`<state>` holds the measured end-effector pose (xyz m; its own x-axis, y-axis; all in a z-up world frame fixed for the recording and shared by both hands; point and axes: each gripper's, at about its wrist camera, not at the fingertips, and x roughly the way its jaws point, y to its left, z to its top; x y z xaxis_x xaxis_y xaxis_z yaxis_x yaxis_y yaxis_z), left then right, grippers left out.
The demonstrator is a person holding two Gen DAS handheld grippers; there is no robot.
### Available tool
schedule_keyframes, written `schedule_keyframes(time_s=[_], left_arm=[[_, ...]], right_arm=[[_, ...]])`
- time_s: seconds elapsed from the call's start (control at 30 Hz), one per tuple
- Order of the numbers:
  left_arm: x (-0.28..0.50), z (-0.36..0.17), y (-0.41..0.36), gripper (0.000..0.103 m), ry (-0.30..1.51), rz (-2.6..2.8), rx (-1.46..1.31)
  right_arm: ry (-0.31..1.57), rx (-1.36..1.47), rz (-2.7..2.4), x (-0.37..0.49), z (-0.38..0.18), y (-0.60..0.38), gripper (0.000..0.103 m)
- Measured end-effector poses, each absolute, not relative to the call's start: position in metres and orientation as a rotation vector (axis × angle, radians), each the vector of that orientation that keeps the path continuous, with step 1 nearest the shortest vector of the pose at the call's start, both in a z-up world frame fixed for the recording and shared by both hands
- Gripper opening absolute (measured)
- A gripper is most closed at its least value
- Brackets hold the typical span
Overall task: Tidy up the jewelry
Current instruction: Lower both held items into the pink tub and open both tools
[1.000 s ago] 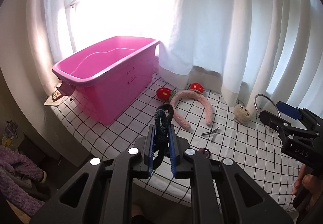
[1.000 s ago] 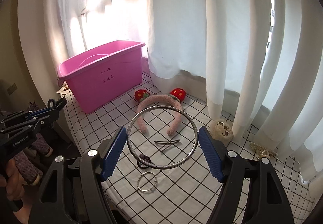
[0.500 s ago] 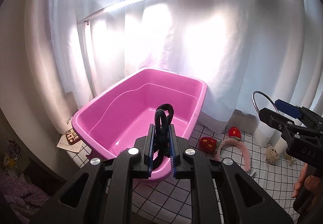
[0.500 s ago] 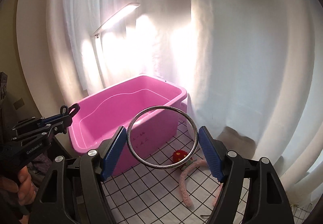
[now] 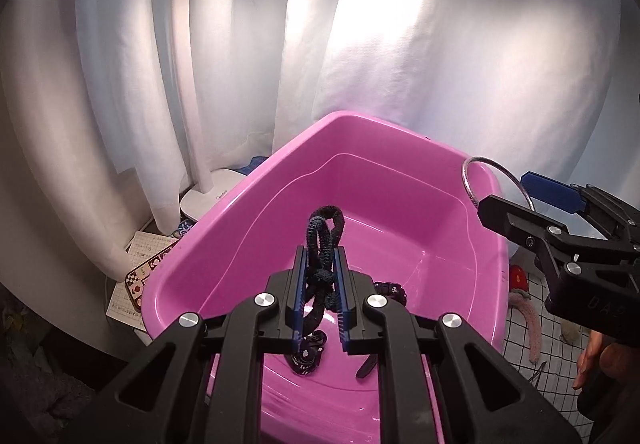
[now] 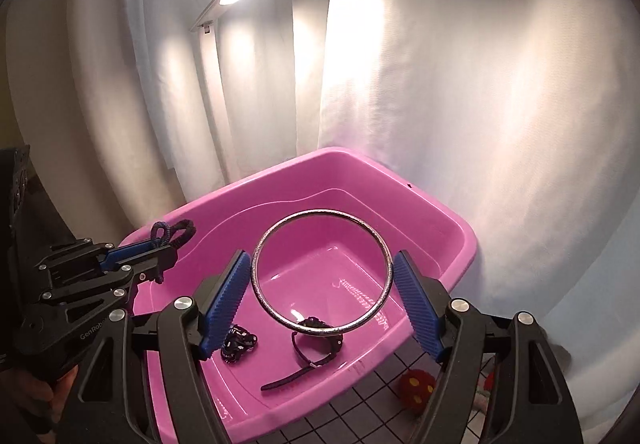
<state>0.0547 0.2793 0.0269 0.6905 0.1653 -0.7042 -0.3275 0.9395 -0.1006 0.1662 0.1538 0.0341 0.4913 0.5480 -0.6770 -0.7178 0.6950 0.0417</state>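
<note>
Having swung both grippers over the bin (image 5: 256,204), my left (image 5: 320,292) clamps the cord (image 5: 324,228), right (image 6: 322,284) grips the bangle (image 6: 320,330); drop next.

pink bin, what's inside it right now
On the pink bin's floor lie a black watch and a dark beaded bracelet. The tool fingers cover part of the floor, so more could lie there.

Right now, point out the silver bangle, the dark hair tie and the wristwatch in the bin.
silver bangle (image 6: 322,331): right wrist view, bottom of the ring.
dark hair tie (image 5: 325,240): left wrist view, twisted loop above the pads.
wristwatch (image 6: 316,324): right wrist view, its dark case.
</note>
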Motion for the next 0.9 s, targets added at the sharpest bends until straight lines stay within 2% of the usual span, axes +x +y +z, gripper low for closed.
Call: schedule_keyframes(time_s=[0.37,0.9], left_arm=[[0.087,-0.01,0.304,0.014,0.919,0.288,-0.278],[0.102,-0.029,0.32,0.014,1.044,0.265,-0.335]], right_arm=[[0.967,-0.302,0.769,0.214,-0.018,0.198,0.071],[1.105,-0.375,0.738,0.234,-0.047,0.225,0.071]])
